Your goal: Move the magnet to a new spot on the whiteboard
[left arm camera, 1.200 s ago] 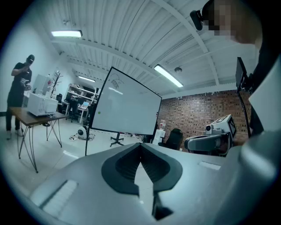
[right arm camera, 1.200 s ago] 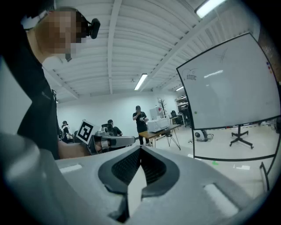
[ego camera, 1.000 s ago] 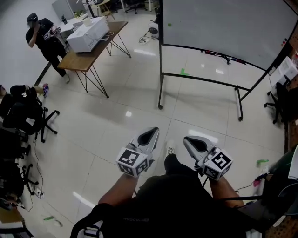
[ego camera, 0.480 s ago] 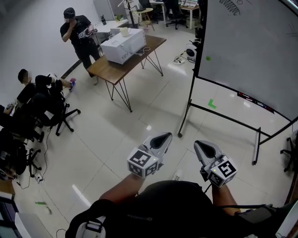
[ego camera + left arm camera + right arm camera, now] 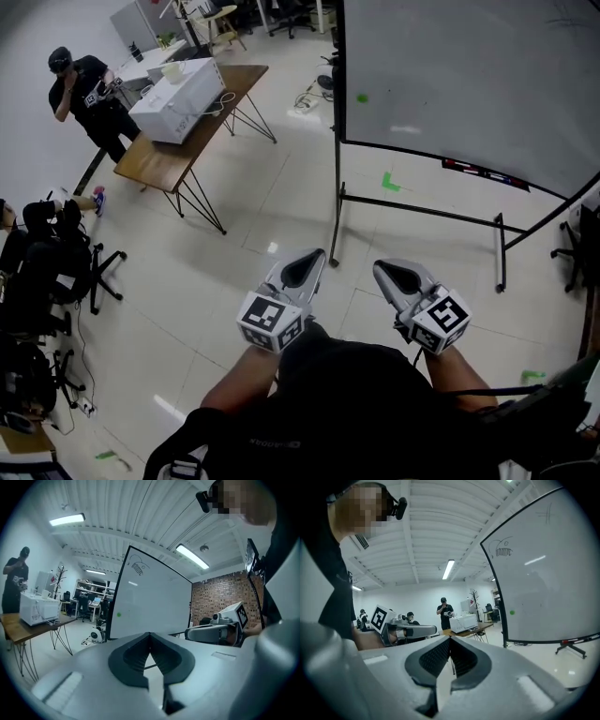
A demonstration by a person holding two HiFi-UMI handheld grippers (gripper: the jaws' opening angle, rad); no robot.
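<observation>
— Where is the small round green magnet (image 5: 362, 97) sitting?
— It's sticking on the large white whiteboard (image 5: 469, 75) (left part). The grey left gripper (image 5: 314, 253) and right gripper (image 5: 380, 265) are pressing their jaws together, empty.

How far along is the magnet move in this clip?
Nothing looks done: the green magnet sits on the whiteboard near its left edge, untouched. In hand: nothing; the left gripper and right gripper are shut and empty, well short of the board. Left: reach the magnet, grip it, place it elsewhere on the board.
</observation>
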